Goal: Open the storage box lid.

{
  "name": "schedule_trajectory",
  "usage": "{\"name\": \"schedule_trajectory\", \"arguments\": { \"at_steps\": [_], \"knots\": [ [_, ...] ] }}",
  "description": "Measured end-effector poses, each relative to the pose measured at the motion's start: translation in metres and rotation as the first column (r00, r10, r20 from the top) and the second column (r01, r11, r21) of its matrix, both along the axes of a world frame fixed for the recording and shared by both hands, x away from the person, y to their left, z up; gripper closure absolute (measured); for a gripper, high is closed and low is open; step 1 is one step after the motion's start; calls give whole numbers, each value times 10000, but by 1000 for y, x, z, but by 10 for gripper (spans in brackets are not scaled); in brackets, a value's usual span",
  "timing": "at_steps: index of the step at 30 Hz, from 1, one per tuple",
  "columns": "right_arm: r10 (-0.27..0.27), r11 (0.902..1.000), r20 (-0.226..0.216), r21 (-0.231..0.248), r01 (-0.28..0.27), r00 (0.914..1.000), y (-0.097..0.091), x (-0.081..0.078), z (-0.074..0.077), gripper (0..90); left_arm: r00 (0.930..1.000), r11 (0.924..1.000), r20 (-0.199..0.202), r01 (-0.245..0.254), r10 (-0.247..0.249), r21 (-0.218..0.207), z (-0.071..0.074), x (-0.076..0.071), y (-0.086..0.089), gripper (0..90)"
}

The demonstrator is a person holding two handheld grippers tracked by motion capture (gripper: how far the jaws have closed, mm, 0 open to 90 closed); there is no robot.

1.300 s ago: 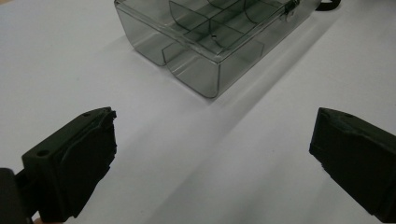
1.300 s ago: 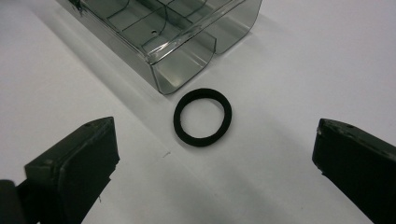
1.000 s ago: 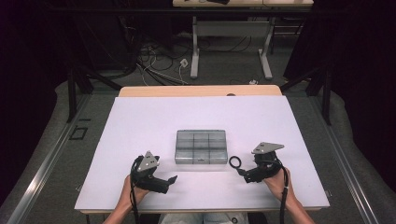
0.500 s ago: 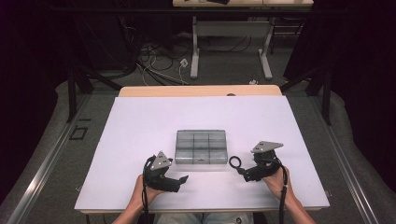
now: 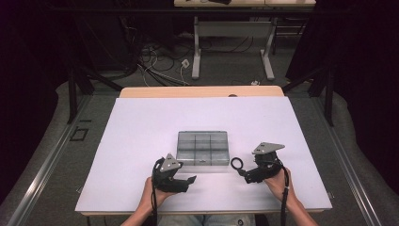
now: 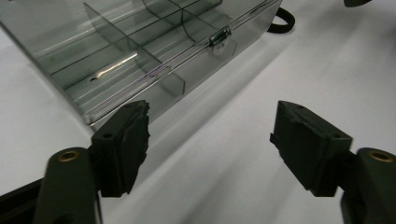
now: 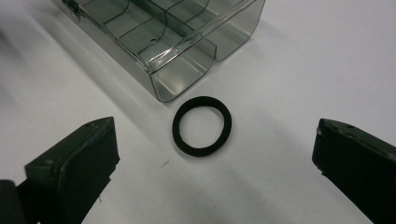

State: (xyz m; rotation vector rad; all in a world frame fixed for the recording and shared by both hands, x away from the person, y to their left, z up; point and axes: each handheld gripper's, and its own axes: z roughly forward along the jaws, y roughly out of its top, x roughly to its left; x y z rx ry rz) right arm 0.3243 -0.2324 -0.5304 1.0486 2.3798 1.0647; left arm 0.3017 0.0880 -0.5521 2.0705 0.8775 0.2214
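Observation:
A clear plastic compartment box lies closed on the white table, its latch facing the person. A black rubber ring lies flat on the table just off the box's near right corner. My right gripper points left at the ring, and in its own view the ring lies ahead between wide-open jaws, untouched. My left gripper lies low in front of the box's near left part. Its jaws have just been closing; they stand apart with only bare table between them, the box just beyond.
The table's wooden far edge borders a floor with cables and a desk frame. In the left gripper view the ring peeks past the box's corner. Bare tabletop lies left, right and beyond the box.
The left hand has slid its gripper to the right along the table's near side, to just in front of the box. The right gripper and the ring have stayed put.

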Motion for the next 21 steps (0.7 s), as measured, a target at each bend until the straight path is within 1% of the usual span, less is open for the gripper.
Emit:
{"name": "schedule_trajectory", "arguments": {
  "at_steps": [1, 5, 6, 7, 9, 10, 11, 12, 14, 15, 16, 17, 18, 19, 20, 21],
  "knots": [
    [63, 10000, -93, 13, -63, 9999, 1, 0, 0, 0, 10000, 10000, 0, 0, 0, 0, 0, 0, 0, 464],
    [63, 10000, -93, 13, -63, 9999, 1, 0, 0, 1, 10000, 10000, 52, -3, 4, -32, -1, 1, -1, 464],
    [56, 10000, -37, 31, -56, 10000, 2, 0, -1, 1, 10000, 9999, -15, -24, 24, -146, -1, 1, -2, 489],
    [115, 9999, -57, 1, -115, 9999, 3, 0, -1, 2, 10000, 9997, 64, -68, 70, -218, -1, 1, -4, 530],
    [117, 9999, -30, -6, -117, 9999, 3, 0, -2, 2, 9999, 9997, 90, -111, 113, -226, -1, 1, -4, 541],
    [166, 9998, -72, -98, -167, 9998, 3, 0, -1, 3, 9999, 9994, 68, -120, 123, -319, -1, 3, -6, 563],
    [166, 9998, -72, -98, -167, 9998, 3, 0, -1, 3, 9999, 9994, 68, -120, 123, -319, -1, 3, -6, 571],
    [143, 9998, 1, -110, -143, 9999, 3, 0, -1, 3, 9999, 9992, 10, -111, 111, -381, -2, 4, -7, 571],
    [197, 9997, -48, -113, -198, 9998, 4, 0, -1, 3, 9999, 9993, -33, -137, 136, -358, -3, 5, -9, 599],
    [193, 9997, -19, -131, -193, 9998, 5, 0, -1, 3, 9998, 9990, -108, -162, 157, -422, -4, 6, -10, 599],
    [202, 9997, 23, -107, -202, 9998, 5, 0, -1, 4, 9993, 9983, -290, -267, 252, -520, -5, 6, -11, 616],
    [232, 9996, -64, -169, -233, 9997, 5, 0, 0, 4, 9991, 9976, -302, -320, 302, -616, -5, 7, -11, 621],
    [232, 9996, -64, -169, -233, 9997, 5, 0, 0, 4, 9991, 9976, -302, -320, 302, -616, -5, 7, -11, 627],
    [220, 9997, 16, -98, -220, 9998, 4, 0, -1, 5, 9988, 9968, -335, -381, 358, -703, -5, 7, -11, 627],
    [168, 9998, -3, -115, -168, 9999, 4, 0, -1, 9, 9982, 9949, -443, -435, 395, -915, -6, 8, -12, 640],
    [178, 9998, 19, -57, -178, 9998, 4, 1, -2, 11, 9988, 9946, -308, -420, 392, -946, -6, 8, -12, 646]
  ]
}}
